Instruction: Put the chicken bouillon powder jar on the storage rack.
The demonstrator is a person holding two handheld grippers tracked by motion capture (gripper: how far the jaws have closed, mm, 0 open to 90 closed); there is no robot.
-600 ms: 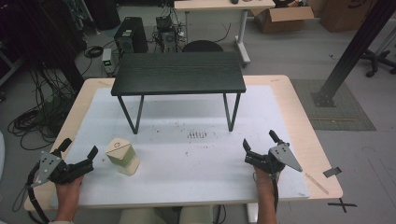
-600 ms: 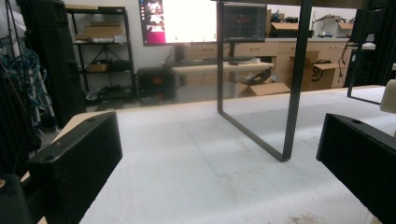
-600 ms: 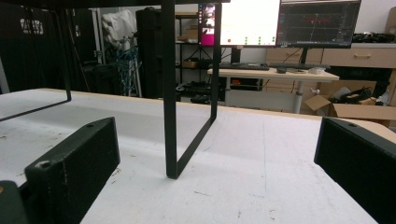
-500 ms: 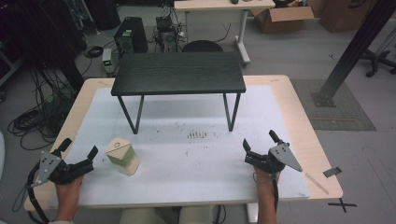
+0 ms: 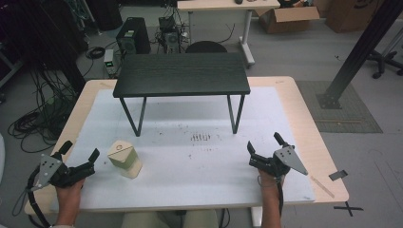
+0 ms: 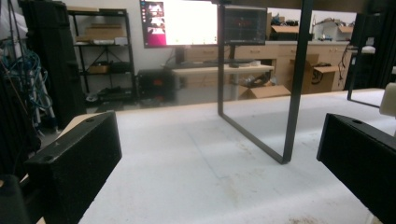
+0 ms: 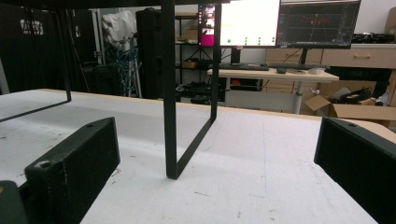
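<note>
High view showing a wooden table (image 5: 304, 109) covered by a white mat (image 5: 190, 161), with a small black stand (image 5: 180, 73) sitting on the far half of that mat on thin metal legs. Lying on the mat near the front left corner, a cream-coloured block (image 5: 124, 159) with a round mark on its top face, tilting slightly and resting just beside the left gripper (image 5: 81, 156). Holding that left gripper low over the front left edge of the table, jaws spread wide and closing on nothing, the nearer jaw tip sitting just short of the block without touching it. Holding the right gripper (image 5: 263, 144) low over the front right part of the mat, well apart from the block, jaws likewise spread wide with only bare mat between them, the grey three-cornered plate lying on its top. Left gripper view looking along the mat (image 6: 187, 177) between two black jaws standing far apart at the picture's sides, facing one leg frame of the stand (image 6: 292, 93), with a pale corner of the block (image 6: 388, 99) peeking in at the right edge above the jaw. Right gripper view looking between two equally wide-set jaws over the mat (image 7: 243, 172) toward another leg frame of the stand (image 7: 170, 93), with lit monitors (image 7: 280, 23) and a desk glowing in the room behind.
</note>
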